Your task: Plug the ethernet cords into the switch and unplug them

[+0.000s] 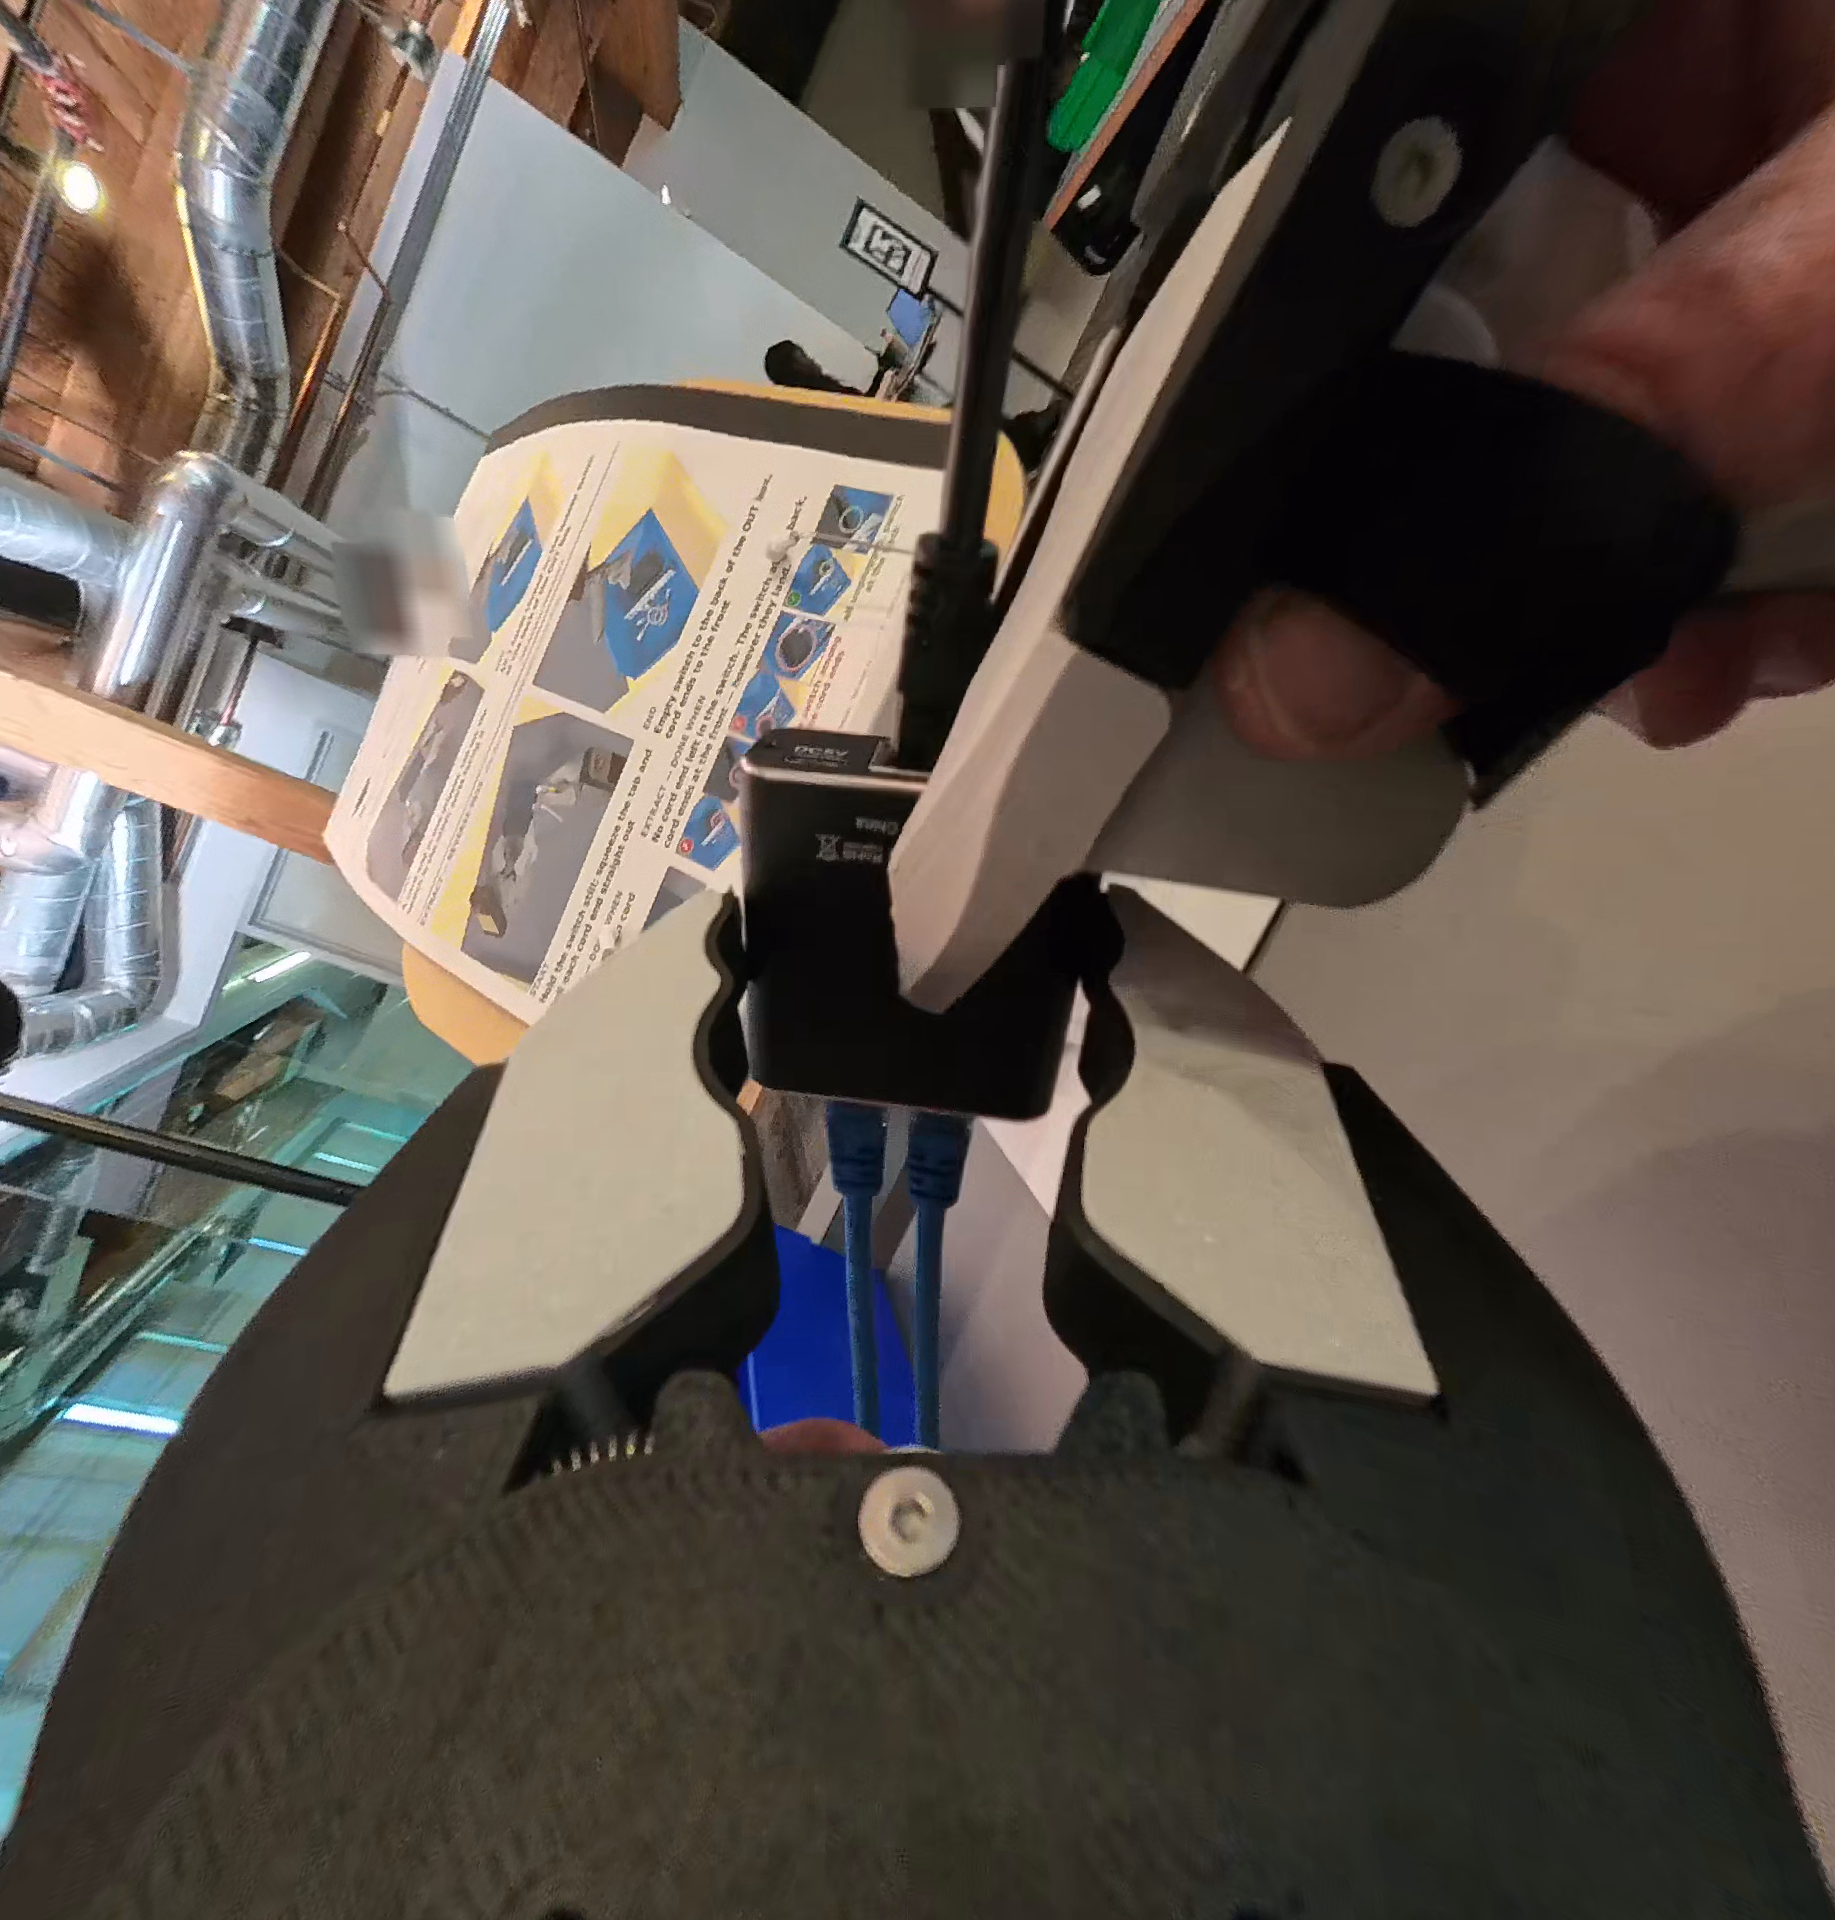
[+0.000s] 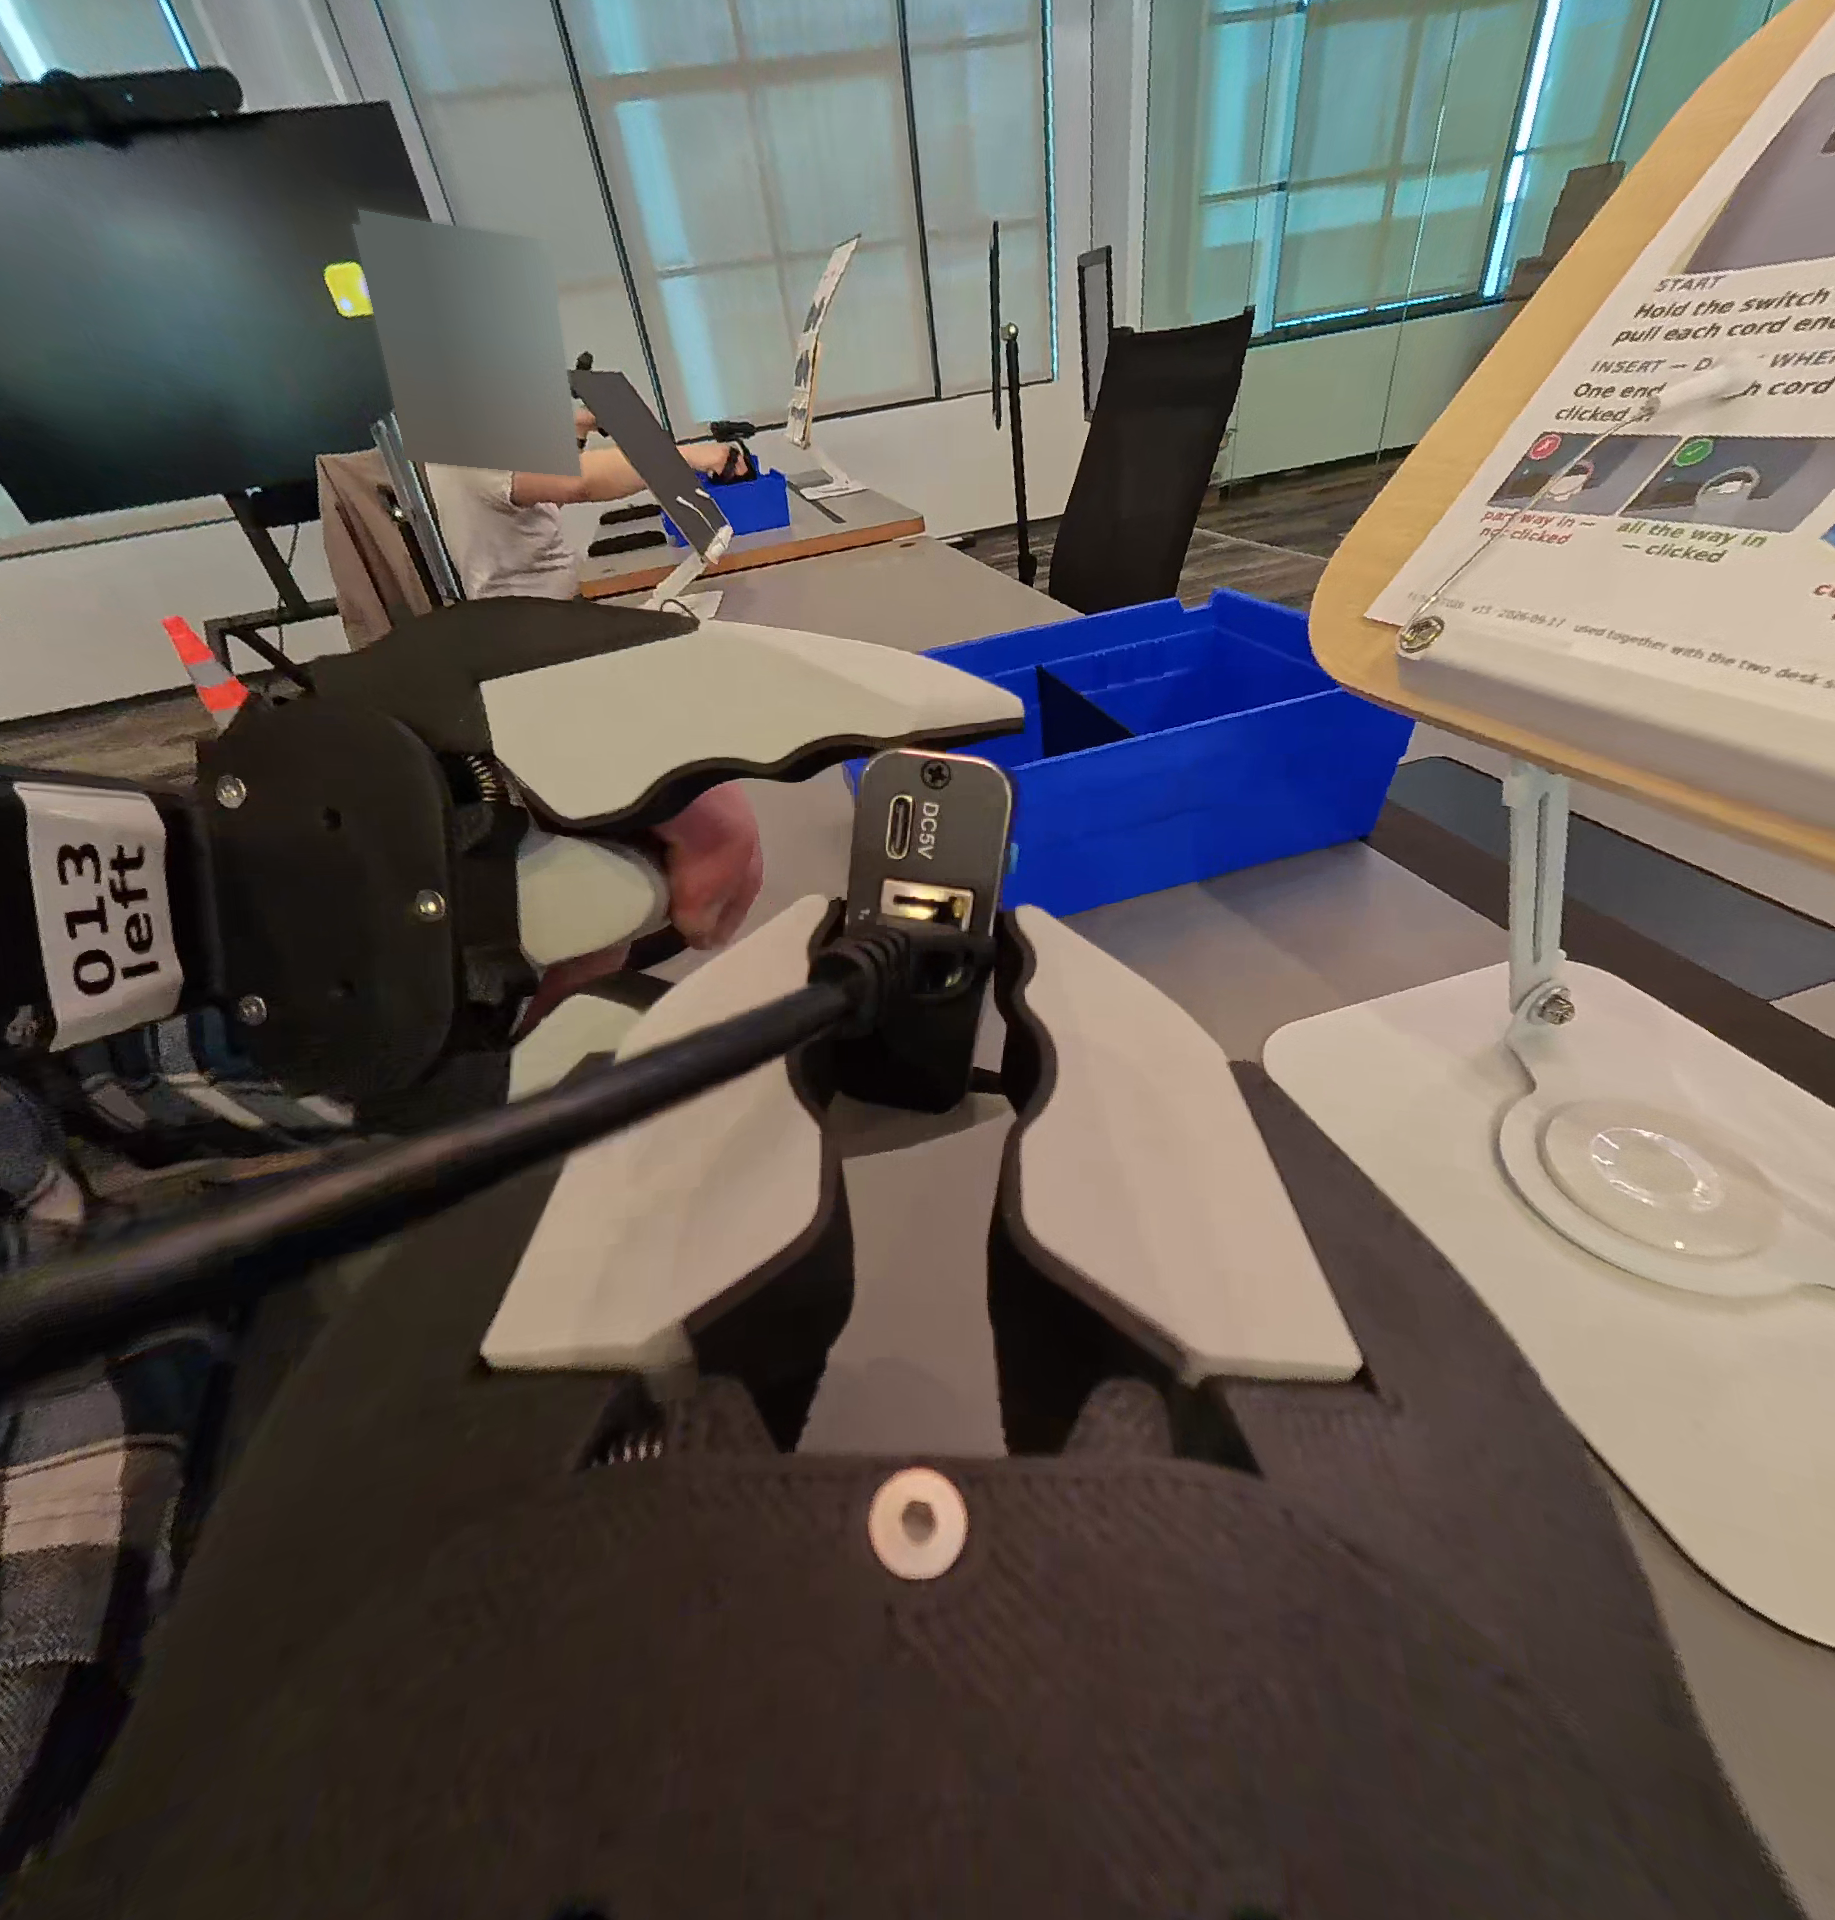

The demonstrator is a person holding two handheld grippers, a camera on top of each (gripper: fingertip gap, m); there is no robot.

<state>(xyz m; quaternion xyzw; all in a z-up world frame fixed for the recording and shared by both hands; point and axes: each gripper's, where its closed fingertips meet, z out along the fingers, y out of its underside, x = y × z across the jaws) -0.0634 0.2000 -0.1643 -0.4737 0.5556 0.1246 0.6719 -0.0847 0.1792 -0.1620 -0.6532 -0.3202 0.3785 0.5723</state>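
The left gripper (image 1: 908,997) pinches the black switch (image 1: 819,935) across its body, one finger on each side, and two blue ethernet cords (image 1: 897,1247) plugged into the near end of the switch run back between its fingers. The right gripper (image 2: 918,997) is closed on the other end of the same switch (image 2: 928,831), where a black cord (image 2: 477,1132) is plugged into the lower port and leaves to the left of the fingers. Beyond the right gripper stands a blue bin (image 2: 1204,769), and to its right a white stand (image 2: 1515,1143) with an instruction sheet (image 2: 1671,468).
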